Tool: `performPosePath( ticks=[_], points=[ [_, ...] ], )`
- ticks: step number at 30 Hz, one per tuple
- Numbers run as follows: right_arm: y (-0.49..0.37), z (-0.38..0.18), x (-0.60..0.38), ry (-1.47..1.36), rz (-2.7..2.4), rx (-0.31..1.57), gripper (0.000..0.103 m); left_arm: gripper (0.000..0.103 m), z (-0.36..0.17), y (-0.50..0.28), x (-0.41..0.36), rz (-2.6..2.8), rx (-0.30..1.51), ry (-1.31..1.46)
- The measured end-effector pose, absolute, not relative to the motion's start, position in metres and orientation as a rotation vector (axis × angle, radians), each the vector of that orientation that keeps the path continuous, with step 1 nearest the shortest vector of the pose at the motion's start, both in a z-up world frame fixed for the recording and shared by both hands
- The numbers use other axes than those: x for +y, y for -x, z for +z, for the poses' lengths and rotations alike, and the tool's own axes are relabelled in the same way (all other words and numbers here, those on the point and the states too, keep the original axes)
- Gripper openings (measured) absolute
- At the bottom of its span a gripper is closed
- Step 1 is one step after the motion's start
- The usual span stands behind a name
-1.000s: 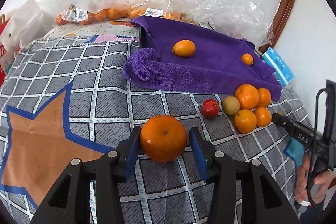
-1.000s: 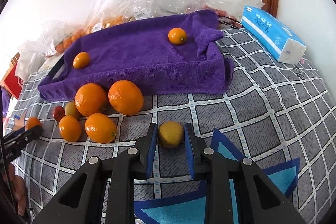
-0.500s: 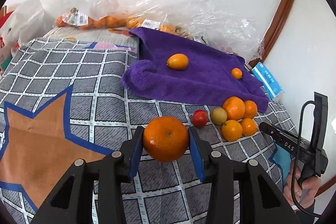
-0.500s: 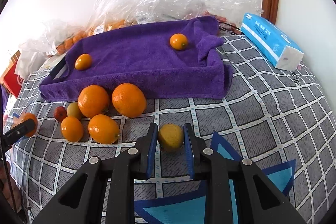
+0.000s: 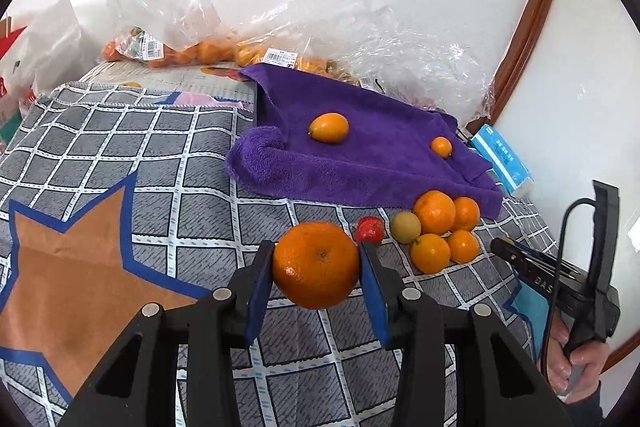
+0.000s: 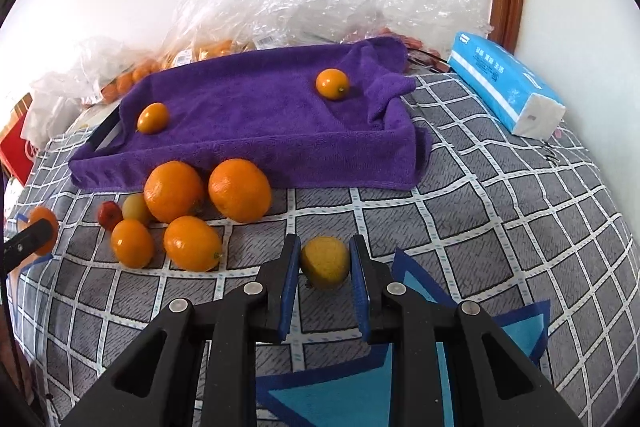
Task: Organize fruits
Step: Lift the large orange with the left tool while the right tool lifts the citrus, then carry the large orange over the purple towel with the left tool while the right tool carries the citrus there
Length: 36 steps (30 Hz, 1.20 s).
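Observation:
My left gripper [image 5: 317, 269] is shut on a large orange [image 5: 316, 264] and holds it above the checked cloth. My right gripper [image 6: 325, 263] is shut on a small yellow fruit [image 6: 325, 262], just off the cloth. A purple towel-lined tray [image 6: 256, 143] holds two small oranges [image 6: 152, 117] [image 6: 332, 84]; the left wrist view shows them too [image 5: 329, 127] [image 5: 441, 147]. A cluster of oranges [image 6: 208, 193] with a small red fruit [image 6: 109, 215] and a yellowish one [image 6: 135, 207] lies in front of the tray.
Clear plastic bags [image 5: 168, 15] with more oranges lie against the wall behind the tray. A blue tissue pack [image 6: 506, 87] sits at the right. The checked cloth [image 5: 120, 147] has a brown star patch at the left. A person's hand [image 5: 576, 367] grips the right tool.
The left gripper closed onto the large orange and lifted it off the cloth. The right gripper raised the yellow fruit slightly; the scene shifted down in both views.

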State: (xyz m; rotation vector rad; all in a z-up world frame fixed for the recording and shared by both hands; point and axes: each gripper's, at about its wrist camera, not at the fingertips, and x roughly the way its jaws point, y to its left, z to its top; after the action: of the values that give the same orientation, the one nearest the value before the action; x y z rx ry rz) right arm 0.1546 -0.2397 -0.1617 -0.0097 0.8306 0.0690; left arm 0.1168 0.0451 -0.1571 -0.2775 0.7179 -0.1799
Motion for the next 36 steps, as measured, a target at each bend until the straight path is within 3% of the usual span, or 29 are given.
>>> performPosePath(
  ticks=[19,36],
  points=[
    [-0.128,-0.145,-0.234,-0.029,0.112,0.787,0.025,0.039,-0.142,-0.105,0.043,-0.197,0.673,0.279],
    [-0.157,-0.097,-0.226,-0.044,0.138,0.688,0.025,0.039,-0.077,-0.130,0.040,-0.137,0.580,0.206]
  ],
)
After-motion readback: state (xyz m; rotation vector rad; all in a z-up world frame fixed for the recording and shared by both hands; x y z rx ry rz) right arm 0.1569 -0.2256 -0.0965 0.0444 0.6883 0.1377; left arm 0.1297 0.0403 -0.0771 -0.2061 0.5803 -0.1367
